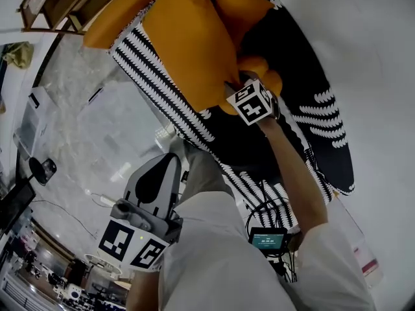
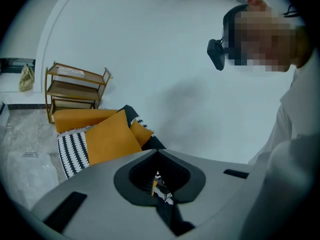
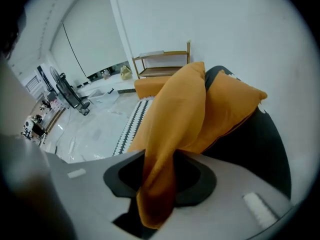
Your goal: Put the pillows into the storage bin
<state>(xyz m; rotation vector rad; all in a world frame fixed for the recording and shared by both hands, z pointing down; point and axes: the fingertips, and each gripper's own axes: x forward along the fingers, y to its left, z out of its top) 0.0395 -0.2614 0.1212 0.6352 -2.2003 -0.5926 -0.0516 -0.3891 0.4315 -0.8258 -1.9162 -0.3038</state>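
Grasping an orange pillow [image 3: 180, 109] by its corner was the right hand-held gripper [image 3: 159, 180], centre frame; the left hand-held gripper [image 1: 167, 162], lower left, was clenched and empty.

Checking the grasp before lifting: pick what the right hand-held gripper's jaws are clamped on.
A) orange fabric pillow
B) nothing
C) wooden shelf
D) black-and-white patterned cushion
A: in the right gripper view the right hand-held gripper pinches a fold of the orange fabric pillow between its jaws.

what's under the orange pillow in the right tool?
Black-and-white patterned cover shows beneath its edges, with a second pillow beside it. The orange pillow clamped in the right tool covers whatever lies under its middle.
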